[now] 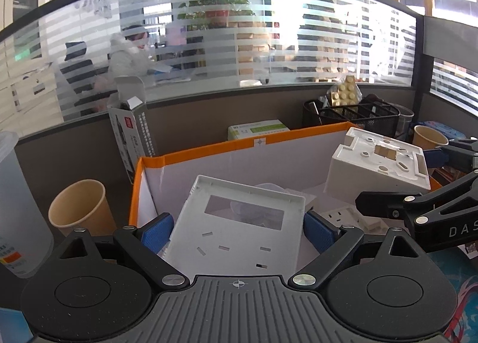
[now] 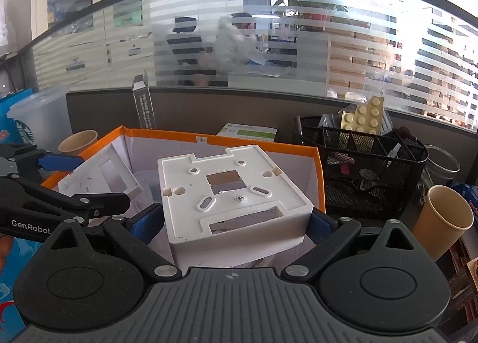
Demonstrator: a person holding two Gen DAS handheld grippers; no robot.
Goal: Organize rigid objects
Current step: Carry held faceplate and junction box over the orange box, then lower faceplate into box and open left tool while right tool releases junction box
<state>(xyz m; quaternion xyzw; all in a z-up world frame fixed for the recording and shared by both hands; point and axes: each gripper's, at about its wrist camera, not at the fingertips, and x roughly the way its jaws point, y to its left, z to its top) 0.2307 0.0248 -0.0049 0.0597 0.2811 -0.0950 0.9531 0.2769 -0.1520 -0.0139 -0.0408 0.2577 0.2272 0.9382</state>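
An office desk bounded by a grey partition topped with striped frosted glass fills both views, with a person in a pale coat blurred behind the glass. On the desk stands an open white box with orange-taped rim, and both grippers hold plastic parts over it. The left gripper has its blue pads pressed against the two side edges of a flat light-grey plastic cover plate with a rectangular window, which tilts up and away from the camera, its far end above the box interior. The right gripper is clamped on the sides of a white square plastic mounting box with screw slots and a square centre hole, held with its slotted back face upward, above the right part of the box. In the left wrist view this mounting box appears to the right and farther away than the cover plate, the two parts apart. A white wall socket lies on the box floor between them. A brown paper cup stands just left of the box, a black wire-mesh organiser holding a tan studded building plate stands to its right, and another paper cup sits nearer on the right.
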